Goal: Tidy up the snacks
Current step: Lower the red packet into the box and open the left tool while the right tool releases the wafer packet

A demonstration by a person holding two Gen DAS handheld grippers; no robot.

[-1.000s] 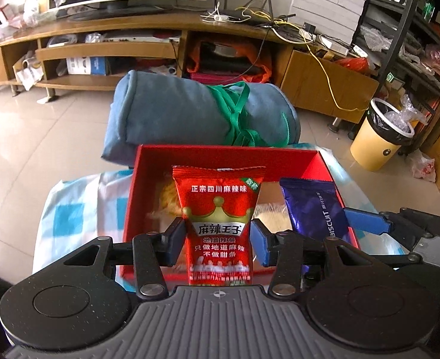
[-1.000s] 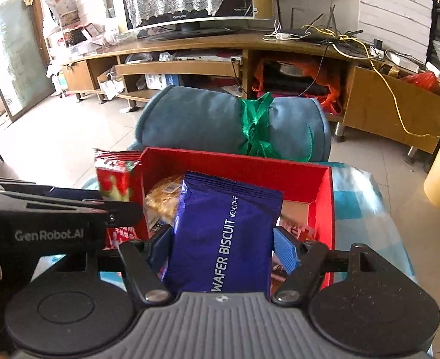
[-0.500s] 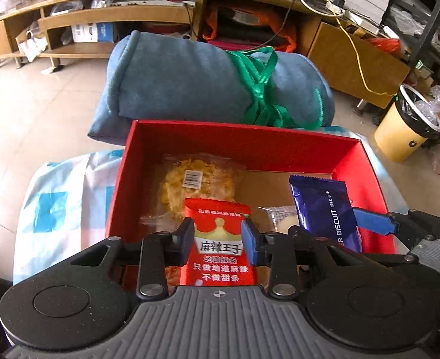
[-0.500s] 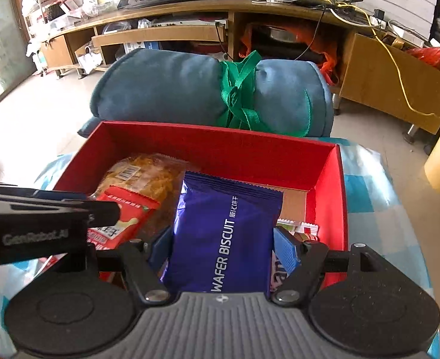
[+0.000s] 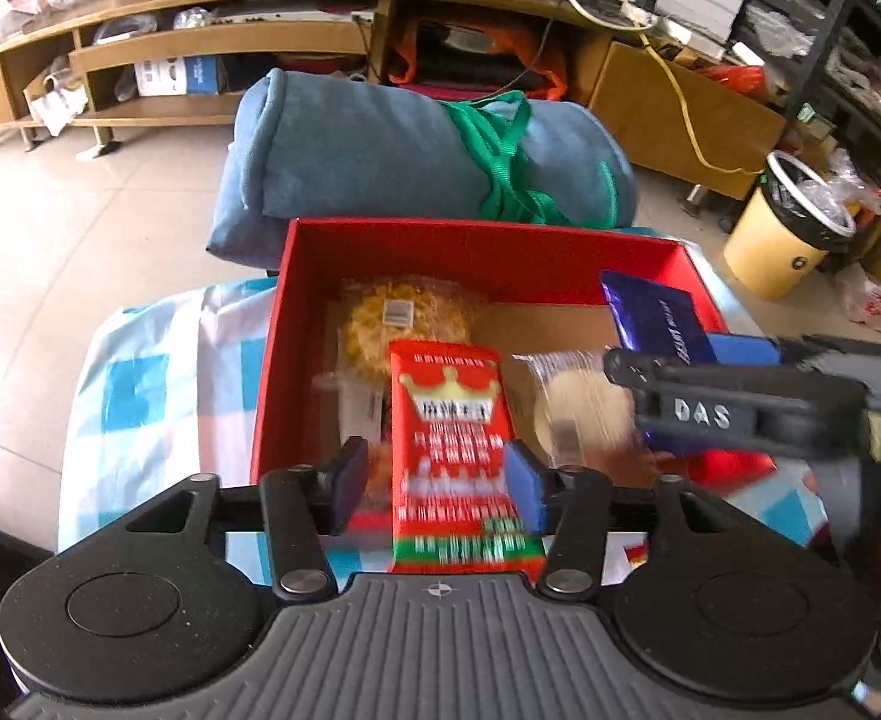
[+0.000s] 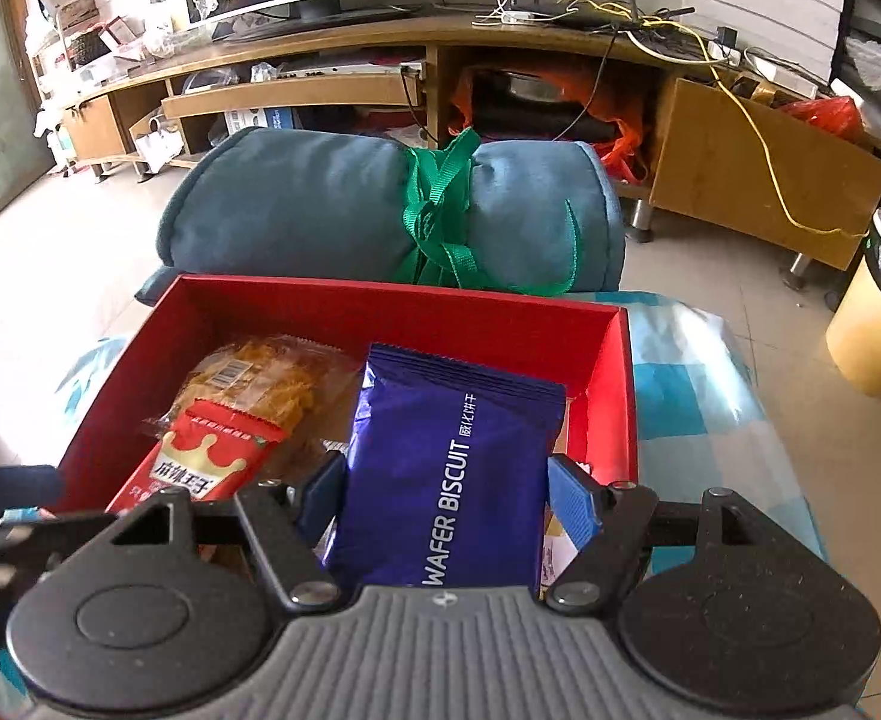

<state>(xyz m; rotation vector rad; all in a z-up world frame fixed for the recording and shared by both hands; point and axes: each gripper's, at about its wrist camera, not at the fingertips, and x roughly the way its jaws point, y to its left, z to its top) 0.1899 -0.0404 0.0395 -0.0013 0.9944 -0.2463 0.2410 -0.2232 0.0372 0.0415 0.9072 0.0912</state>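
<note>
Dropping snacks into the red box (image 5: 272, 360) appears to be the step in hand. The left gripper (image 5: 437, 483) is hanging over the box's near edge, jaws spread, with the red crown packet (image 5: 452, 450) lying loose between them, seemingly released. The right gripper (image 6: 446, 489) is gripping the blue wafer biscuit packet (image 6: 446, 468) upright above the box's right half. Next, it likely needs lowering and releasing beside the red packet.
</note>
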